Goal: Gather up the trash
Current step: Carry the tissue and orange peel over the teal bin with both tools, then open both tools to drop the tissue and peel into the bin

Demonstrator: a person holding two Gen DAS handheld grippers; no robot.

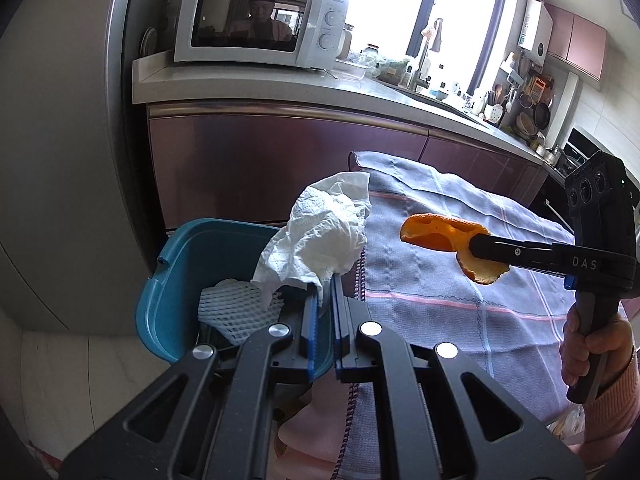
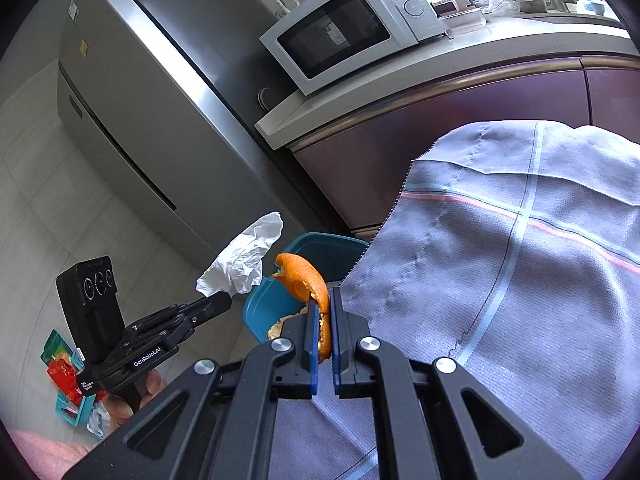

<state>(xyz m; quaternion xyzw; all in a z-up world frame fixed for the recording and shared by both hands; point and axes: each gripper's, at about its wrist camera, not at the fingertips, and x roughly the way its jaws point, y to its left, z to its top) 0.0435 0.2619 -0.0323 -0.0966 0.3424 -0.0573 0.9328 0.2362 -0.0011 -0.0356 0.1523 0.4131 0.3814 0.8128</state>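
A tall steel fridge (image 2: 132, 120) and a run of maroon cabinets (image 1: 280, 160) wall in the far side, leaving a strip of pale floor (image 2: 36, 216) open beside the blue-grey checked cloth (image 1: 460, 280) that drapes the surface. One teal bin (image 1: 188, 264) stands on the floor against the cloth's hanging edge, its mouth open and partly filled: one white foam fruit net (image 1: 236, 312) lies inside. One white microwave (image 1: 256, 24) sits on the counter above. The left gripper (image 1: 325, 292) has its jaws clamped on one crumpled white paper towel (image 1: 320, 232), which stands up and away from the jaws over the bin's near rim. The right gripper (image 2: 325, 312) has its jaws pinched on one curled orange peel (image 2: 304, 276), its long axis running out past the tips toward the bin, hanging above the cloth's edge. A small heap of coloured packets (image 2: 68, 376) lies on the floor.
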